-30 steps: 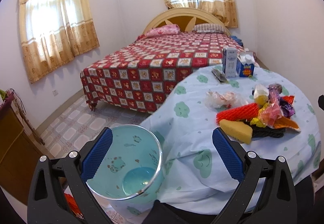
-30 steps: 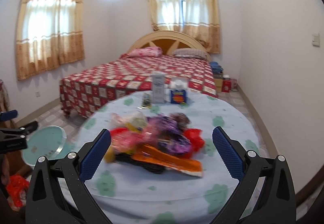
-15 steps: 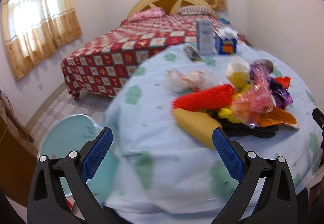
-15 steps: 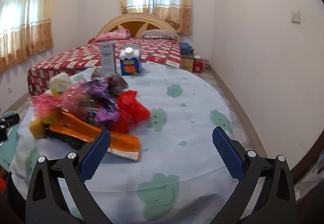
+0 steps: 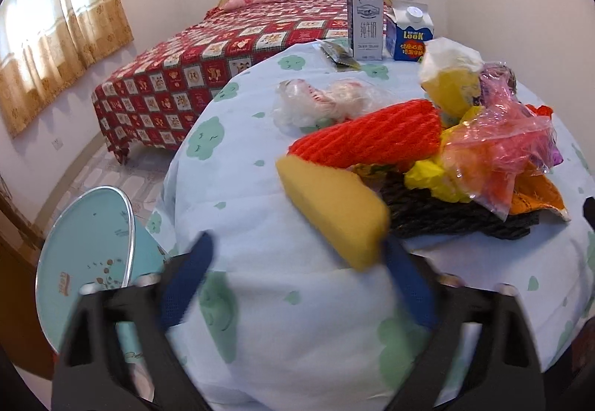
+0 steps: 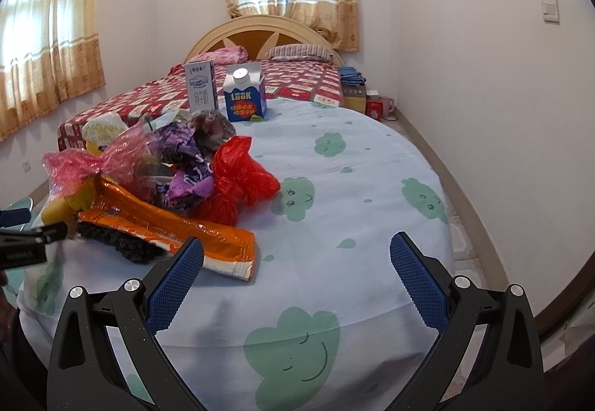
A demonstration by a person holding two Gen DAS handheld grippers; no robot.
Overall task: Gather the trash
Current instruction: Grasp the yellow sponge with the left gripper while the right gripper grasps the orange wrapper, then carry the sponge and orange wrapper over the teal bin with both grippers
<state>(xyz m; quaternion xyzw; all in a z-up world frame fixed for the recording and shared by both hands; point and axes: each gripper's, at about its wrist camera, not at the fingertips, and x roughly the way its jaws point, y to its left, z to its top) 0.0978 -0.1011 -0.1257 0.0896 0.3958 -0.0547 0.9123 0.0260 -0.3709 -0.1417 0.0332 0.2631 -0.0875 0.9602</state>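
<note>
Nearest, the yellow sponge [image 5: 334, 210] lay at the trash pile's [image 5: 465, 158] edge on the table [image 5: 260, 299], looking light and squashy, best pinched across its width. The left gripper [image 5: 297, 284], blurred, had just been closing, seemingly not yet gripping; right gripper [image 6: 297, 281] stood wide, empty.

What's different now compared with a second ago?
The left claw swung from over the bin to the trash pile; its jaws have just been closing around the yellow sponge, not yet squeezing it. The right claw dropped toward the tablecloth, open and empty. The pile and cartons stayed put.
</note>
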